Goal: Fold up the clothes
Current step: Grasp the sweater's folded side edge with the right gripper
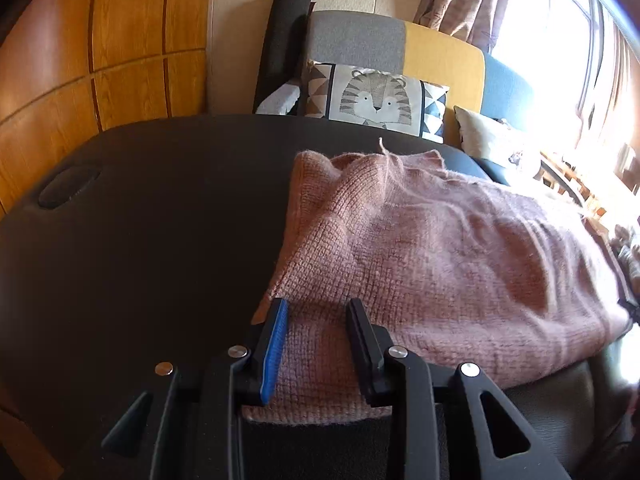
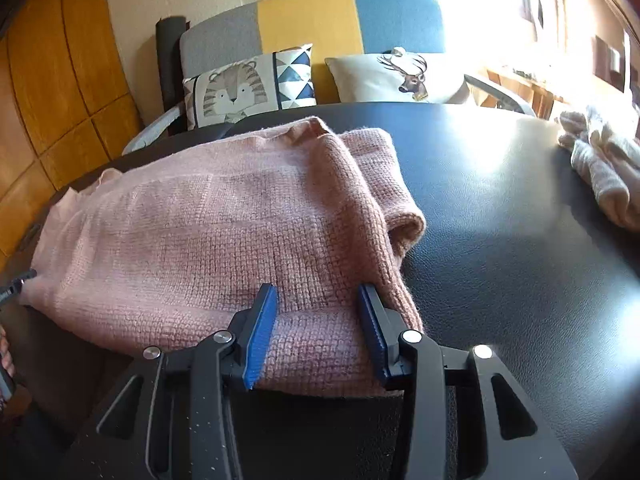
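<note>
Sweater (image 1: 420, 248) fills the left wrist view, a pink knit bundle on the dark table (image 1: 140, 220), already doubled over on itself, with a rumpled flap up at the far end. It looks like a fold or two is done, but the far end is bunched and the shape is not yet tidy. The left claw (image 1: 316, 344) sits at the near left corner of the bundle. Thick knit runs between its two fingers, filling the gap from pad to pad, so I read this as a grip on the sweater's near edge, held at a middling width. Behind the table, a tiger cushion (image 1: 376, 100) leans on a grey, yellow and blue sofa.

Over to the right wrist view. The same sweater (image 2: 200, 240) lies across the table (image 2: 500, 220), a folded sleeve or flap rolled up at its right side. The right claw (image 2: 318, 340) is at the near right corner, and again the knit packs the space between the blue pads: holding the edge, partway open around the thick layers. Both near corners look gripped, so my call is another fold away from the camera comes next. Off to the far right, a pale garment (image 2: 604, 168) waits, unfolded, well apart from the sweater. Plenty left to do.
</note>
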